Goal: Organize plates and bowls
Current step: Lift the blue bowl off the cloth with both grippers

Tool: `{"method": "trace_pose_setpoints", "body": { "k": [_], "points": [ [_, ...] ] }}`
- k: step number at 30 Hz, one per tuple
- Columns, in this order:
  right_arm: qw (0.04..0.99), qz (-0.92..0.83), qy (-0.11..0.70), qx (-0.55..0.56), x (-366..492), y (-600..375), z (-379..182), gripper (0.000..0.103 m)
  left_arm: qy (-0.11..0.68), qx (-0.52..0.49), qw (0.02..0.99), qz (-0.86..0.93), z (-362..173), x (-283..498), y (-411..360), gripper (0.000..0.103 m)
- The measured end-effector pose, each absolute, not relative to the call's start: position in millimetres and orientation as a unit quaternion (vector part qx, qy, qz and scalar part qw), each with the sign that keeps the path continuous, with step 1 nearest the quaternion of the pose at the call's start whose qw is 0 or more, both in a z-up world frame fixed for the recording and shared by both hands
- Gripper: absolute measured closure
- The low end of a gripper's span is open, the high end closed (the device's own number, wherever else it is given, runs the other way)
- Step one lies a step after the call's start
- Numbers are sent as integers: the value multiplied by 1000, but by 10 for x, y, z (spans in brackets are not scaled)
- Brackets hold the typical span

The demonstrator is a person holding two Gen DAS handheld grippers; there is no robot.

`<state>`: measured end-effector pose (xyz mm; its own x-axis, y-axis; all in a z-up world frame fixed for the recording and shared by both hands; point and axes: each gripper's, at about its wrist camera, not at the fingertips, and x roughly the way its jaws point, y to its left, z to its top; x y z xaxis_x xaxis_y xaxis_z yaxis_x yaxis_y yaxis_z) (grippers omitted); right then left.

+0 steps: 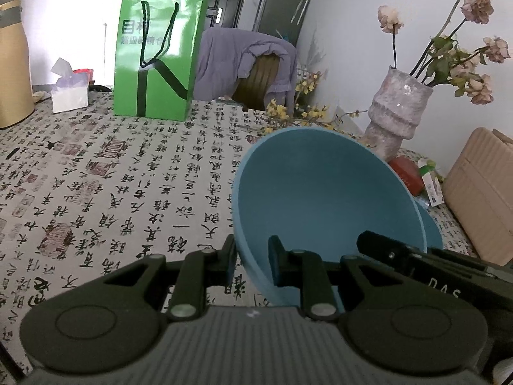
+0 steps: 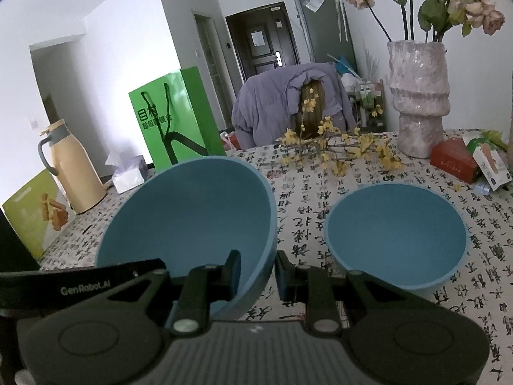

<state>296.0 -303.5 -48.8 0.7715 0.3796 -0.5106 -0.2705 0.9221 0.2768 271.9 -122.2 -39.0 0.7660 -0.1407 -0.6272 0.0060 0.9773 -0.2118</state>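
In the left wrist view my left gripper [image 1: 253,264] is shut on the near rim of a blue bowl [image 1: 327,199], which is tilted and lifted off the table. The right gripper's body [image 1: 433,269] shows at the bowl's right side. In the right wrist view my right gripper [image 2: 258,276] is shut on the right rim of that same tilted blue bowl [image 2: 192,211]. The left gripper's body [image 2: 80,285] shows at its left. A second blue bowl [image 2: 397,234] sits upright on the table just right of it.
The table has a calligraphy-print cloth [image 1: 128,176]. On it stand a green paper bag [image 1: 157,61], a tissue box [image 1: 69,96], a stone vase with flowers [image 2: 416,96], yellow flower sprigs [image 2: 336,150], a tan thermos [image 2: 73,173], small cartons [image 2: 455,160] and a cardboard box [image 1: 481,192].
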Motion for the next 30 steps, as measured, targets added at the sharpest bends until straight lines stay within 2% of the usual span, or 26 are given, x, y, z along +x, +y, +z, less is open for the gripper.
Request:
{"method": "trace_pose_setpoints", "body": {
  "k": [30],
  "points": [
    [939,185,273,94,2503,-2818,-225,81,317,-98,943,-24,-135,2186,-1003,82]
  ]
}}
